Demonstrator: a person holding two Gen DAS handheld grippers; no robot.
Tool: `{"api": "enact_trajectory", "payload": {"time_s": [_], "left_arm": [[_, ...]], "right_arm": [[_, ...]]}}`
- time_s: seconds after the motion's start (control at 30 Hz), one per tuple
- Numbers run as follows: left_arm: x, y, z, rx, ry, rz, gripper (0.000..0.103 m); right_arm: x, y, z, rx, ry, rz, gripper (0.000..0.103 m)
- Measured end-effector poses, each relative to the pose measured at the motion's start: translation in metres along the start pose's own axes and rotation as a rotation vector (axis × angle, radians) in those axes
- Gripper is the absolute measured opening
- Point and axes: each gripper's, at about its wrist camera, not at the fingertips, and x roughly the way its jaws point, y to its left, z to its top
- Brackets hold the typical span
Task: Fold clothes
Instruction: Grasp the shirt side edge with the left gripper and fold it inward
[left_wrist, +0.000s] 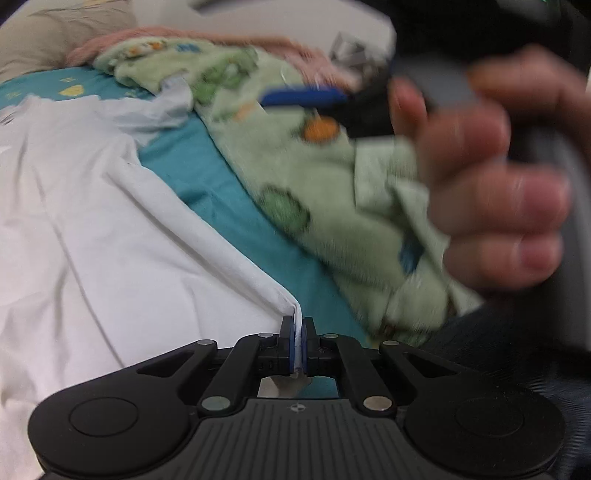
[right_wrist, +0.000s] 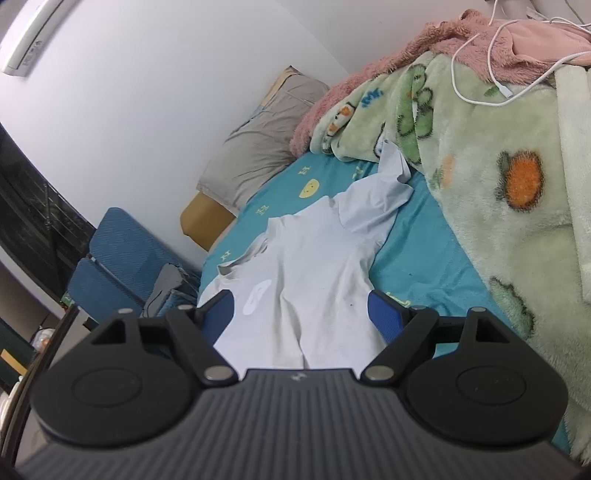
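Note:
A white T-shirt (right_wrist: 306, 273) lies on the teal bed sheet (right_wrist: 417, 258), collar toward the left, one sleeve up toward the blanket. In the left wrist view the shirt (left_wrist: 92, 221) fills the left side. My left gripper (left_wrist: 297, 332) is shut on a corner of the shirt's hem, which rises into a peak between the pads. My right gripper (right_wrist: 301, 310) is open and empty, above the shirt's lower part. It also shows blurred in the left wrist view (left_wrist: 306, 96), held by a hand (left_wrist: 498, 184).
A green fleece blanket (right_wrist: 498, 166) with cartoon prints lies heaped along the right of the bed, a pink blanket (right_wrist: 461, 40) and a white cable (right_wrist: 491, 48) on top. A grey pillow (right_wrist: 258, 147) sits at the head. A blue chair (right_wrist: 122, 266) stands beside the bed.

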Motion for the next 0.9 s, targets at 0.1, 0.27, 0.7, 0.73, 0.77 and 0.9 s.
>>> {"api": "enact_trajectory", "payload": {"time_s": [0.1, 0.27, 0.7, 0.73, 0.77, 0.9], "left_arm": [[-0.005, 0.009, -0.002, -0.047, 0.007, 0.019, 0.044], [-0.043, 0.039, -0.004, -0.135, -0.022, 0.163, 0.077], [-0.131, 0.141, -0.027, -0.434, -0.229, 0.41, 0.083], [-0.132, 0.145, -0.027, -0.44, -0.238, 0.419, 0.083], [-0.131, 0.147, -0.026, -0.433, -0.242, 0.429, 0.083], [-0.127, 0.157, -0.025, -0.419, -0.243, 0.45, 0.083]], "right_arm": [[0.0, -0.003, 0.003, 0.004, -0.003, -0.003, 0.082], [-0.002, -0.007, 0.011, 0.024, -0.054, 0.015, 0.082], [0.15, -0.086, 0.066, 0.261, -0.058, -0.096, 0.082], [0.162, -0.092, 0.07, 0.265, -0.058, -0.105, 0.08], [0.175, -0.098, 0.074, 0.248, -0.057, -0.113, 0.077], [0.222, -0.116, 0.088, 0.185, -0.06, -0.138, 0.077]]}}
